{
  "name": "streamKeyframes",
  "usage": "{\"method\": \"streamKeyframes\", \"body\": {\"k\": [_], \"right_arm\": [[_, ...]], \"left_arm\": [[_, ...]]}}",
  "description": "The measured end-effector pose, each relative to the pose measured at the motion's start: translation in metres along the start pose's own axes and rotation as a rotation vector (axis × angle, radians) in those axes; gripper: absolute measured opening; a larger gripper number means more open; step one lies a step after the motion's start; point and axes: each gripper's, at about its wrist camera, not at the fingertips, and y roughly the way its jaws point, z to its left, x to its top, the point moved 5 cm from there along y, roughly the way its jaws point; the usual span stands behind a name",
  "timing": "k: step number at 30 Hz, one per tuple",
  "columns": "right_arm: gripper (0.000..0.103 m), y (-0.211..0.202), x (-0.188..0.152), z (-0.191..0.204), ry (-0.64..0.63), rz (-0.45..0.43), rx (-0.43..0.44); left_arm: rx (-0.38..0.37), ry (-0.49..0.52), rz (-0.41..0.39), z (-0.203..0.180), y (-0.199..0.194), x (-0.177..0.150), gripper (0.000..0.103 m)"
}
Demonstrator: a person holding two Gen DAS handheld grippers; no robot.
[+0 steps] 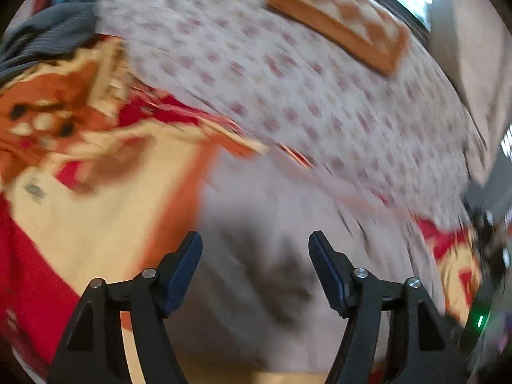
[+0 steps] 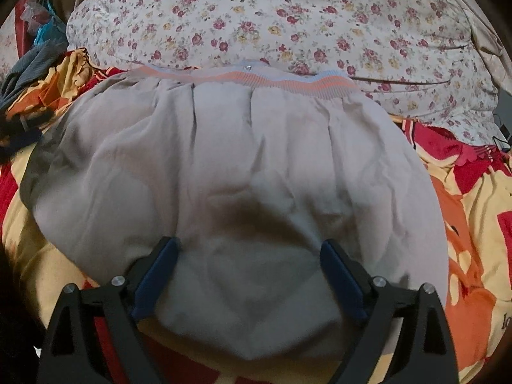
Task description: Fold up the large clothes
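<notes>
The bed [image 2: 473, 230] under both tongs wears a loud red, orange and cream cover, and beyond the tongs a flowered quilt [image 2: 288, 22] is heaped across the far side. On the cover, directly ahead of and beneath the right tongs [image 2: 249, 272], lies the grey garment [image 2: 224, 160], spread fairly flat, its ribbed band with an orange stripe [image 2: 256, 80] at the far edge against the quilt; the left view is badly blurred, but the same grey cloth [image 1: 256, 224] shows ahead of the left tongs [image 1: 256, 262]. Both pairs of tongs are spread wide with nothing between their blue pads, the right pair hovering over the garment's near edge. The cloth looks soft, thin and light, creased in loose ripples, so it should drape and sag instead of holding a shape, and a single layer may slide on the cover beneath. My judgement is that the near corners or side edges are the places to pinch, one per pair of tongs, taking only the garment and not the cover. The ribbed band looks thicker and should give a firmer bite. A small stud [image 2: 247, 67] sits on that band.
</notes>
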Motion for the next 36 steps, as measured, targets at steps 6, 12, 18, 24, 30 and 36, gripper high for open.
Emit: {"method": "streamKeyframes", "body": {"k": [6, 12, 18, 24, 30, 36], "right_arm": [[0.098, 0.005, 0.000, 0.002, 0.000, -0.012, -0.004], [0.098, 0.005, 0.001, 0.001, -0.004, -0.014, 0.006], [0.099, 0.006, 0.001, 0.000, -0.010, -0.015, 0.007], [0.100, 0.007, 0.003, 0.001, -0.010, -0.015, 0.003], [0.100, 0.008, 0.002, 0.001, -0.010, -0.019, 0.004], [0.098, 0.002, 0.004, -0.001, -0.015, -0.017, 0.027]], "left_arm": [[-0.190, -0.114, 0.276, 0.030, 0.056, 0.008, 0.058], [-0.287, 0.012, 0.433, 0.014, 0.099, -0.001, 0.060], [-0.456, -0.023, 0.438, 0.022, 0.107, 0.008, 0.059], [-0.556, 0.075, 0.466, -0.004, 0.097, 0.005, 0.034], [-0.442, 0.102, 0.458, 0.003, 0.117, 0.007, 0.030], [-0.574, 0.103, 0.404, -0.017, 0.089, 0.015, 0.005]]}}
